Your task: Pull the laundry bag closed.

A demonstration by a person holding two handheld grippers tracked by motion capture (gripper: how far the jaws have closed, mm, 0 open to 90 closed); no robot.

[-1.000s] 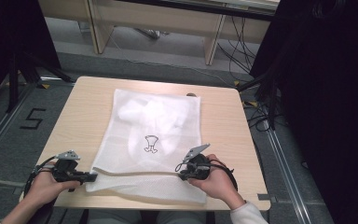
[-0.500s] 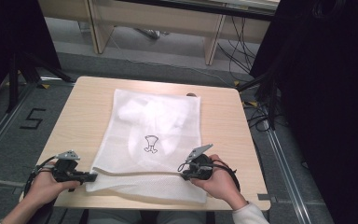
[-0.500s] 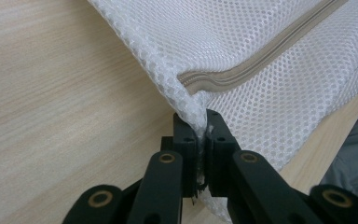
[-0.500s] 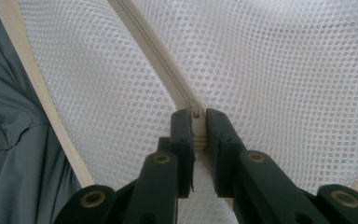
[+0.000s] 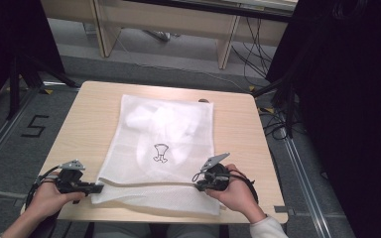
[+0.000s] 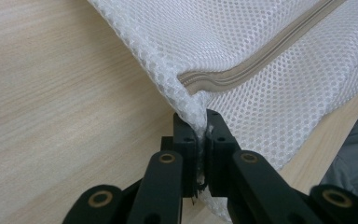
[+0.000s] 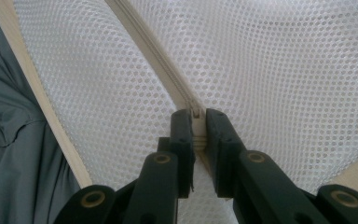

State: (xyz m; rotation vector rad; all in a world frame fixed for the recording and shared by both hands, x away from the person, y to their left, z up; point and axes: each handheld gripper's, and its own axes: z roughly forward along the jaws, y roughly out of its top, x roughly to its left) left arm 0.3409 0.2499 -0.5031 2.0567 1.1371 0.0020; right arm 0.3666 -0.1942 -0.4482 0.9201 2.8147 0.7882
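Observation:
A white mesh laundry bag (image 5: 178,124) lies flat on the wooden table (image 5: 238,124), with a pale garment bearing a small dark print (image 5: 160,152) inside it. A beige zipper (image 5: 149,184) runs across the bag near its front edge. At the left end of that zipper line, my left gripper (image 5: 98,187) is shut on the bag's corner; up close the mesh (image 6: 242,42) bunches between the jaws of the left gripper (image 6: 200,126) beside the zipper's end (image 6: 261,56). My right gripper (image 5: 197,182) is shut on the zipper (image 7: 154,51) near its right end, the right gripper (image 7: 195,122) pinching it at the slider.
The table's front edge (image 5: 144,218) runs just behind both hands. Bare wood borders the bag on the left (image 5: 84,129) and right. Grey floor surrounds the table, with a wooden bench (image 5: 168,20) and cables (image 5: 250,54) beyond its far side.

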